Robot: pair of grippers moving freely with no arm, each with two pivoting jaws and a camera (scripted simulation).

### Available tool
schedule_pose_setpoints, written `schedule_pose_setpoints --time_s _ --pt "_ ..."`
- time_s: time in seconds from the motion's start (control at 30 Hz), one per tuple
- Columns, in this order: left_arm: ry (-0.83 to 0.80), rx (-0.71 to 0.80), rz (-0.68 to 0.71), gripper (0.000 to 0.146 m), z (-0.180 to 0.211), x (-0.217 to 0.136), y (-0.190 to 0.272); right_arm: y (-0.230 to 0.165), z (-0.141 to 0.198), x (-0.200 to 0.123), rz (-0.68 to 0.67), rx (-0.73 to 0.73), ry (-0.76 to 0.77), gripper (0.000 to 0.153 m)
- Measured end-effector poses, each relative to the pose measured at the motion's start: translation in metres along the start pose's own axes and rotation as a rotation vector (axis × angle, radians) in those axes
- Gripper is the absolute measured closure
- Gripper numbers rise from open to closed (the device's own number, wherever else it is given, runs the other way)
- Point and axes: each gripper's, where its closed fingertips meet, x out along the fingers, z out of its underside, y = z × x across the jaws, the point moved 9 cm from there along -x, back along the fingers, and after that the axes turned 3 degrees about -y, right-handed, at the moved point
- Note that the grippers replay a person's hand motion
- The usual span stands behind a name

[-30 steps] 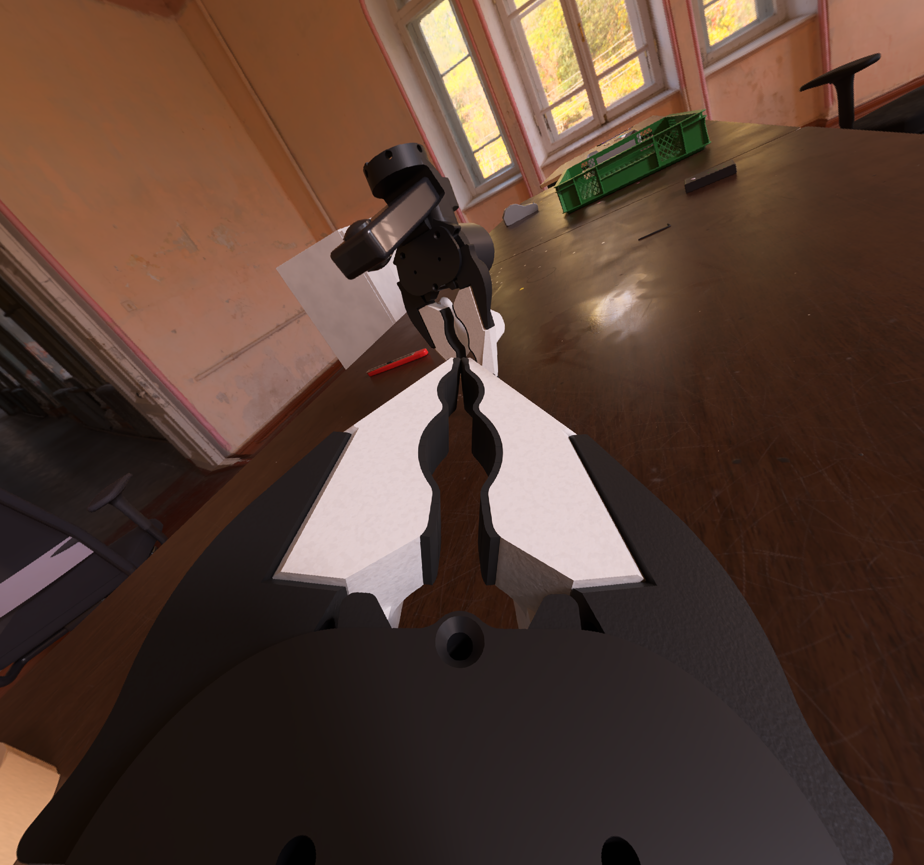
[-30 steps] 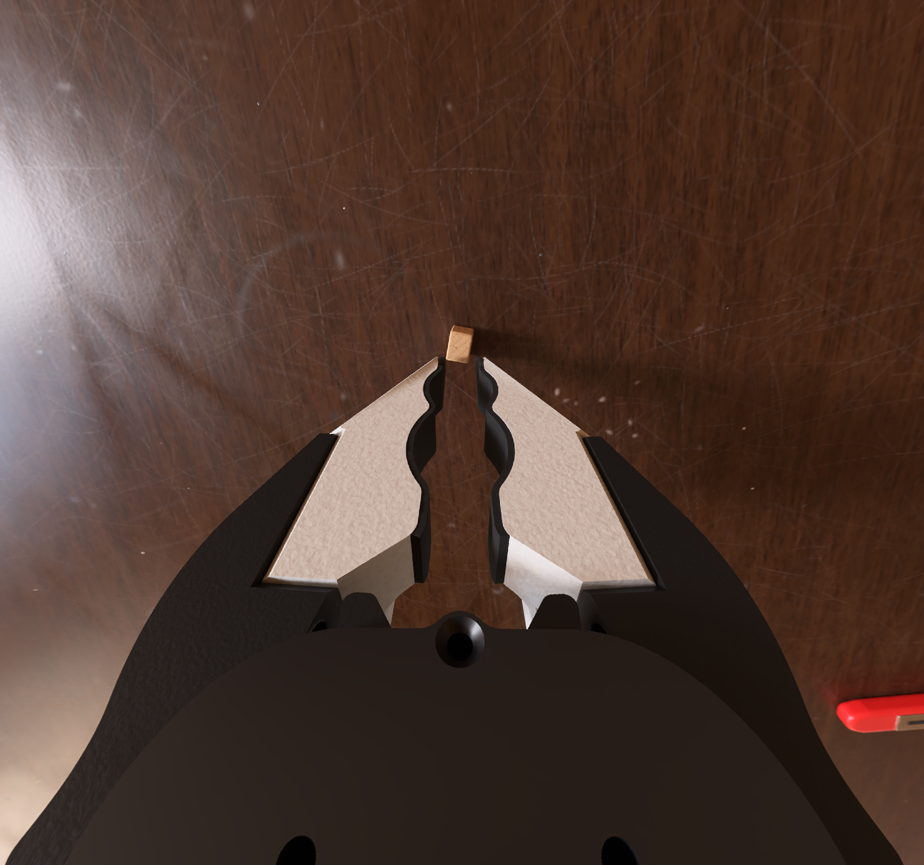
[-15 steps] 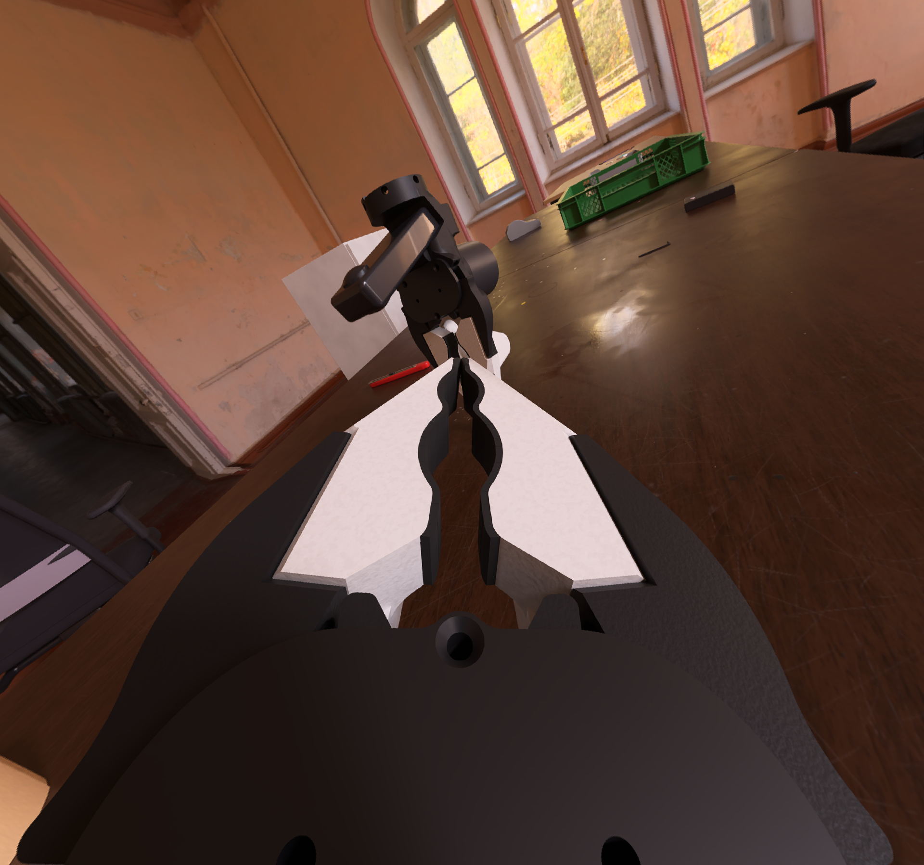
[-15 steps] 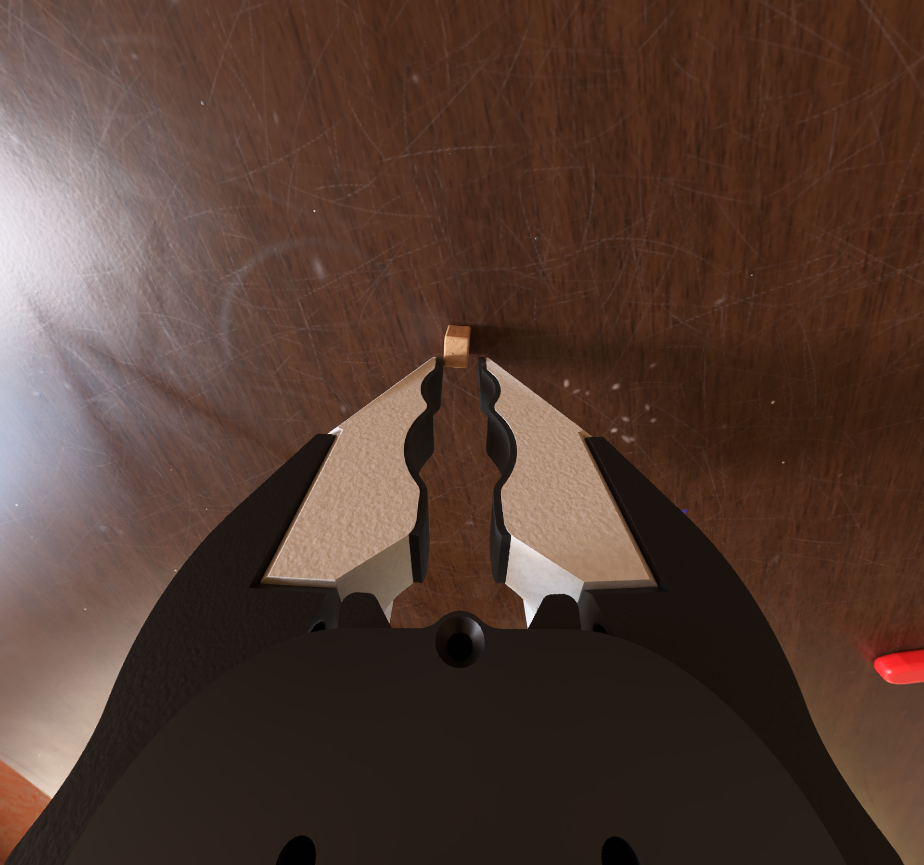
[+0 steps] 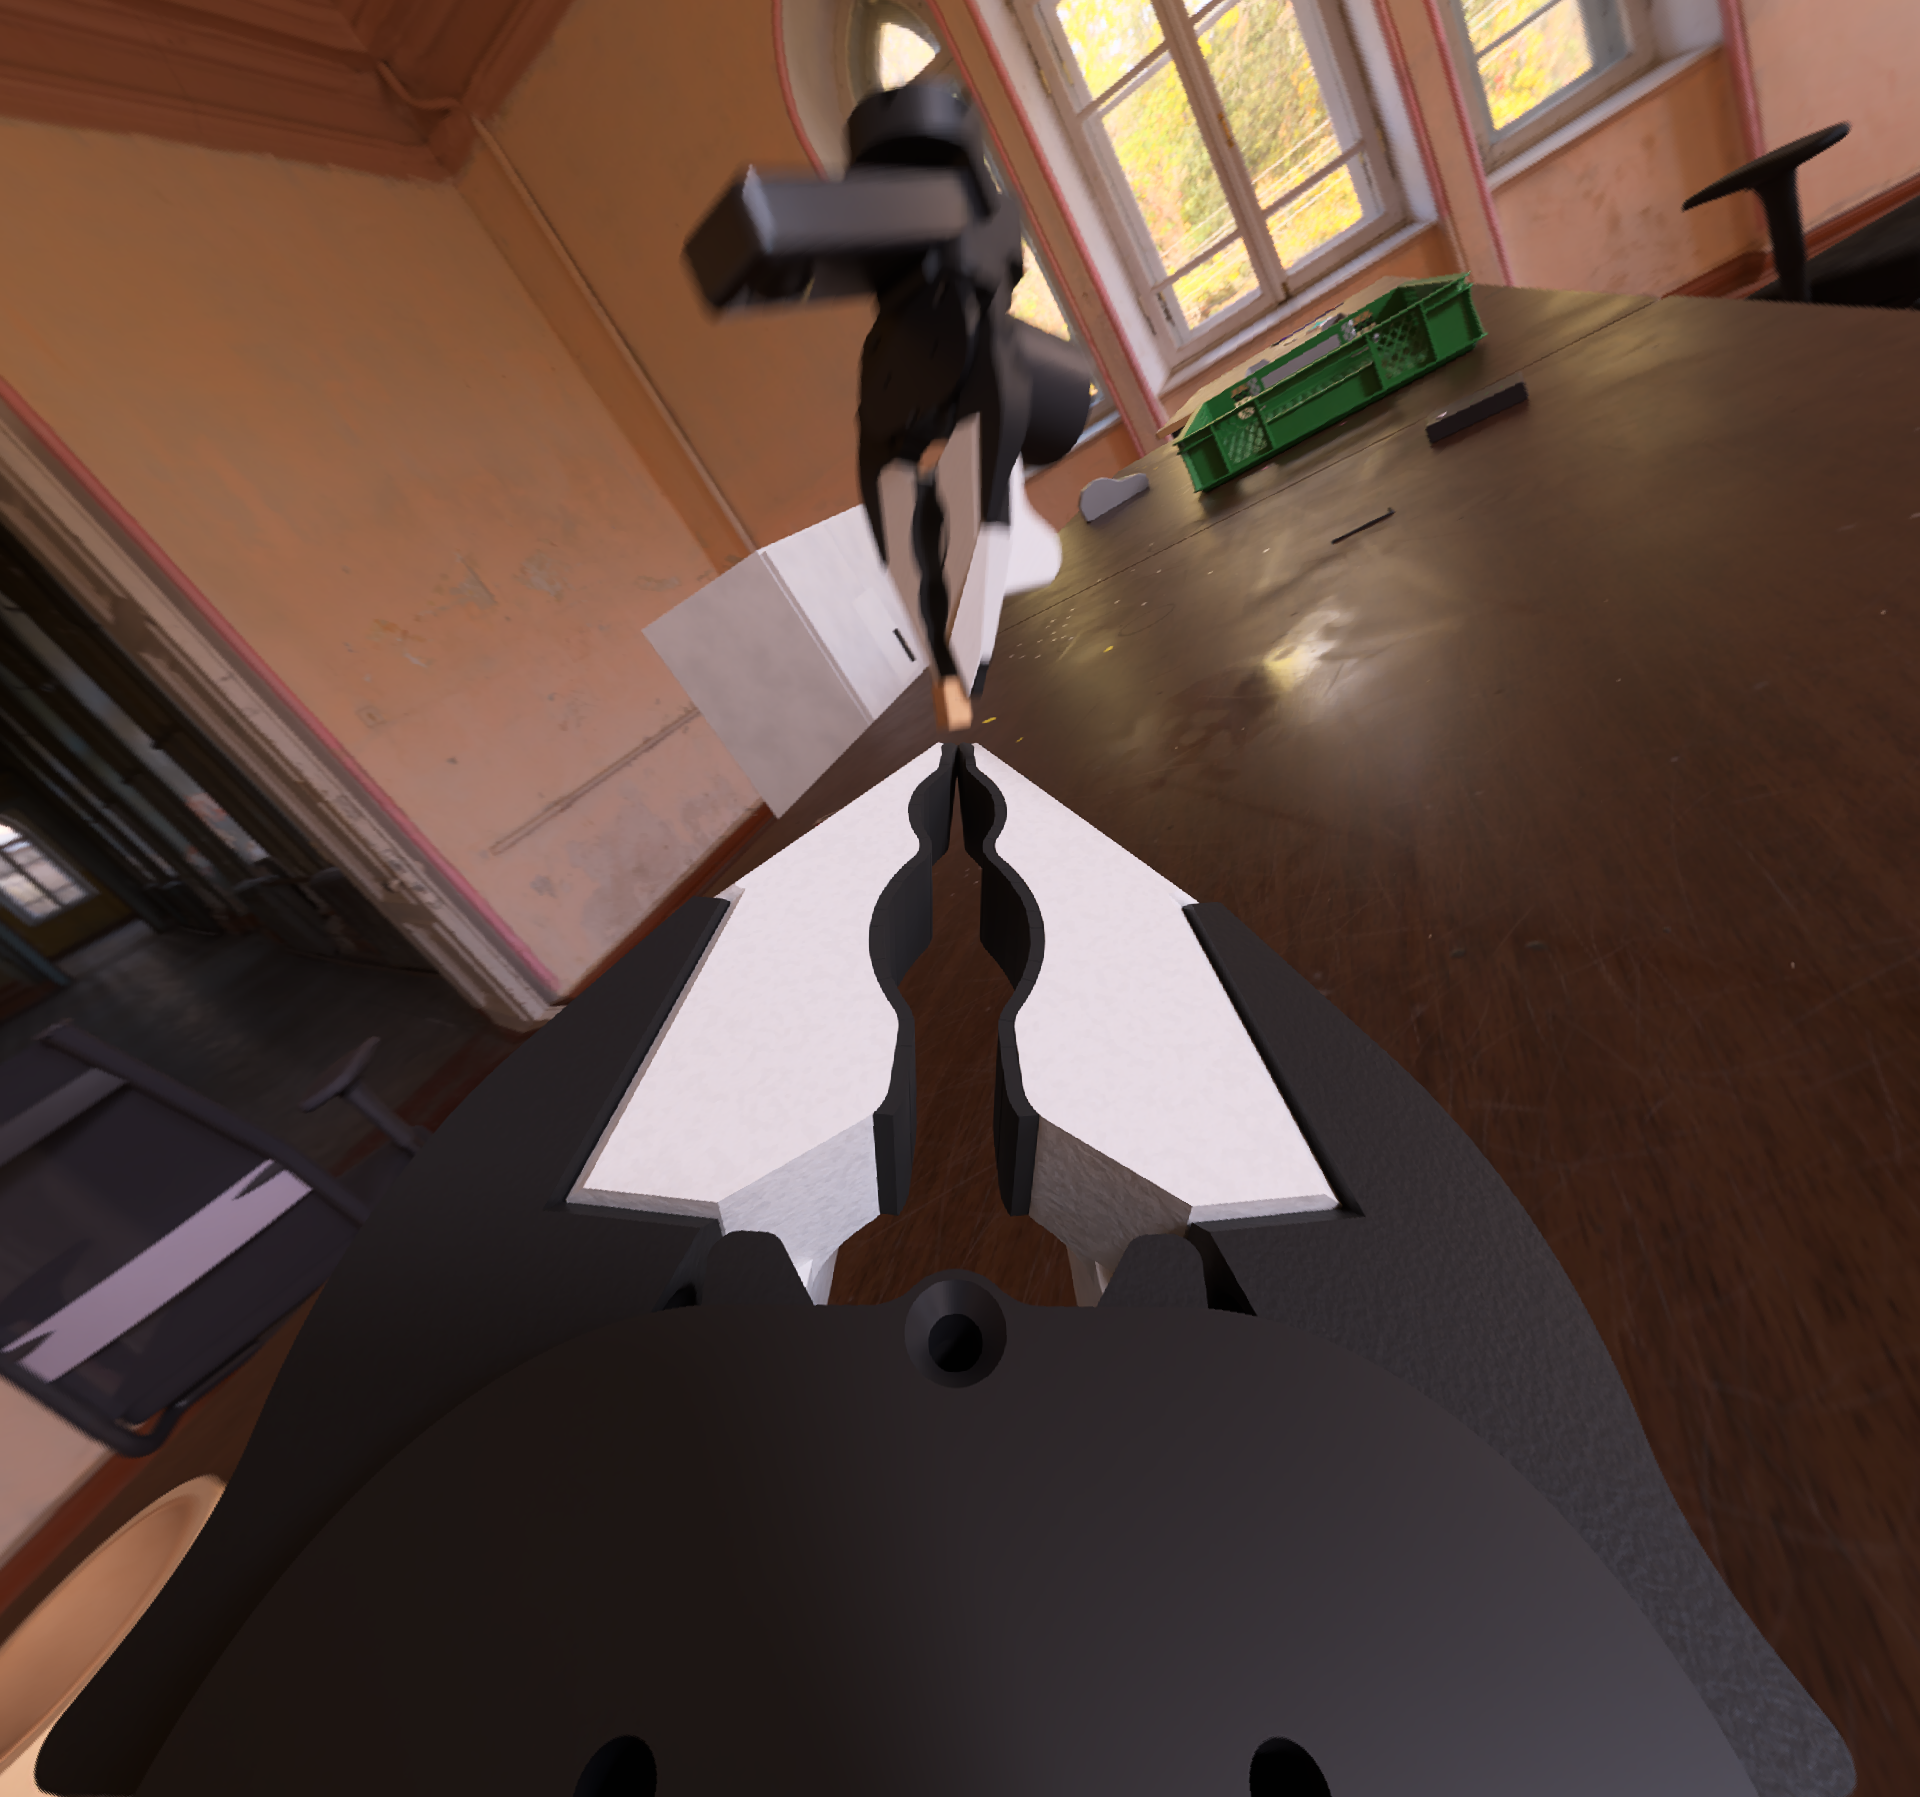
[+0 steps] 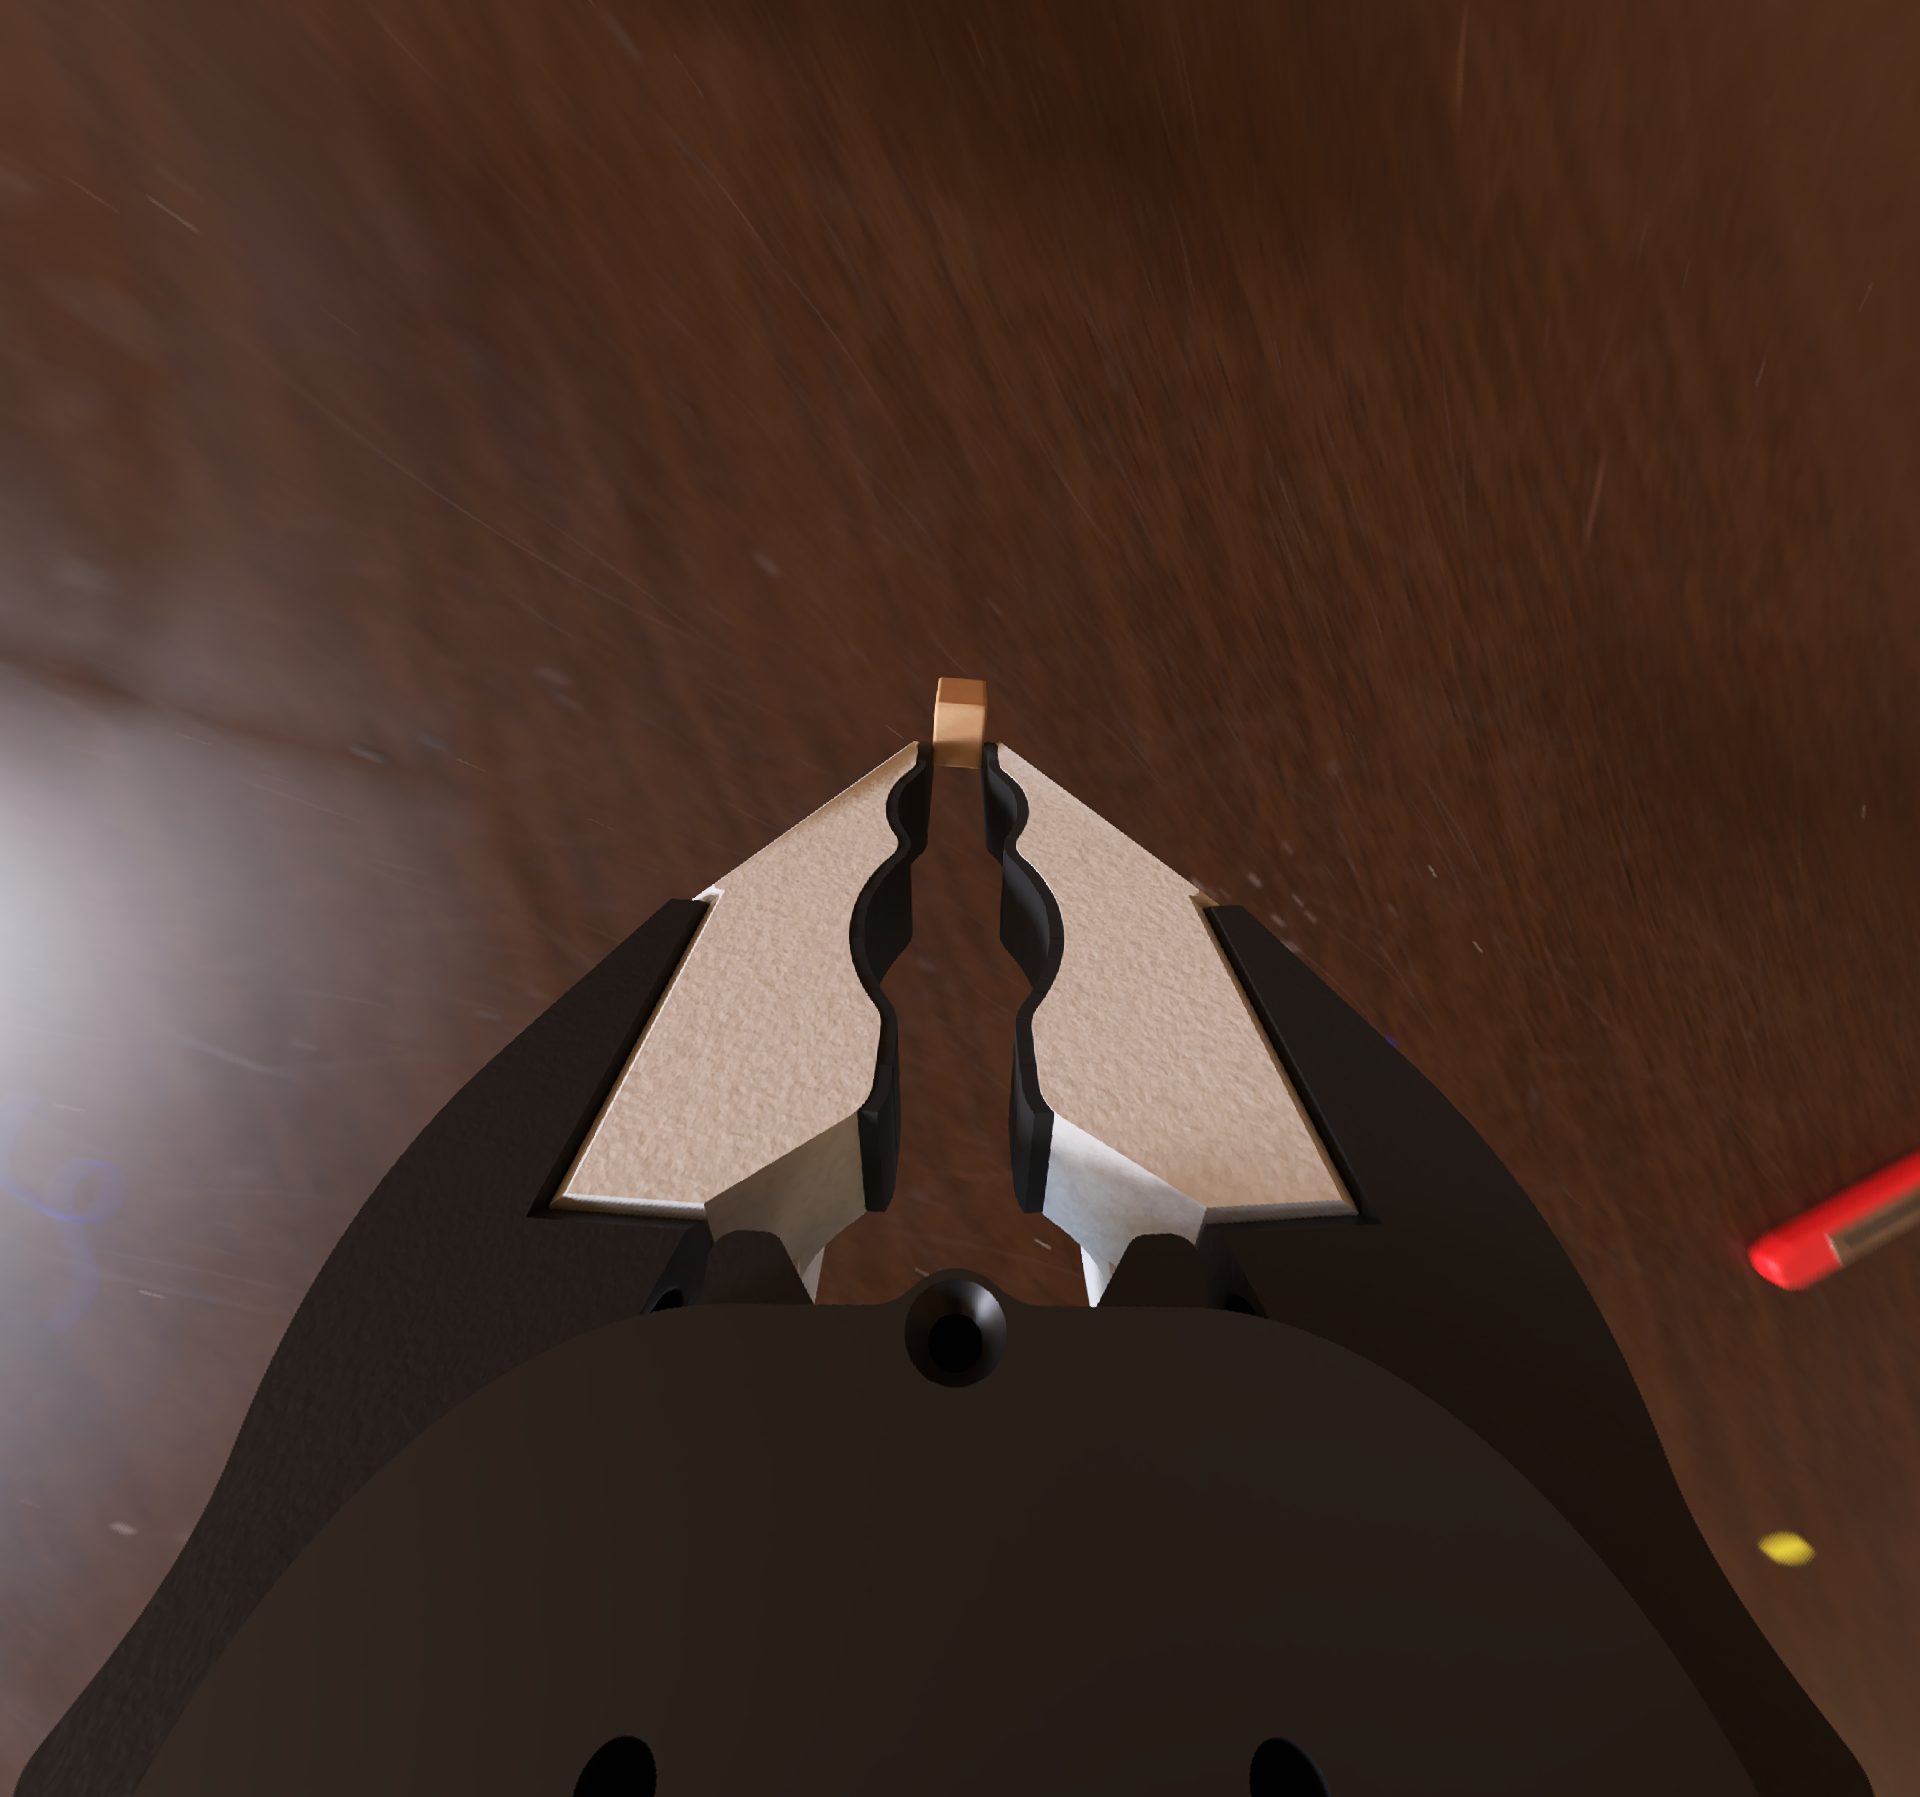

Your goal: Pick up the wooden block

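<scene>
The wooden block (image 6: pixel 958 721) is a tiny tan cube pinched between the tips of my right gripper (image 6: pixel 956 760). The dark wooden table (image 6: pixel 1351 397) is blurred far below it. In the left wrist view the right gripper (image 5: pixel 951 679) hangs in the air, fingers pointing down, with the block (image 5: pixel 951 708) at its tips, above the table (image 5: pixel 1455 812). My left gripper (image 5: pixel 956 760) is shut and empty, low over the table, its tips just below and in front of the block.
A red pen (image 6: pixel 1839 1240) lies on the table to the right. A white box (image 5: pixel 779 656) stands at the table's left edge. A green crate (image 5: pixel 1335 386) and a black bar (image 5: pixel 1475 412) lie far back. Office chairs (image 5: pixel 1766 178) stand around the table.
My right gripper has risen well off the table with the block in its tips and has turned. My left gripper stays shut and has tilted slightly upward.
</scene>
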Motion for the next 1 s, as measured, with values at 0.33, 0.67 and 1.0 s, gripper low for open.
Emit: schedule_pose_setpoints --time_s 0.33,0.67,1.0 --pt "-0.067 0.117 -0.013 0.146 0.003 -0.033 0.003 -0.162 -0.018 0.042 -0.15 -0.04 0.088 0.144" --pt "-0.078 0.144 -0.065 0.146 0.003 -0.039 0.0 -0.182 -0.025 0.098 -0.214 -0.08 -0.068 0.144" --pt "-0.089 0.136 -0.077 0.146 0.006 -0.039 -0.003 -0.181 -0.022 0.103 -0.232 -0.06 -0.048 0.144"
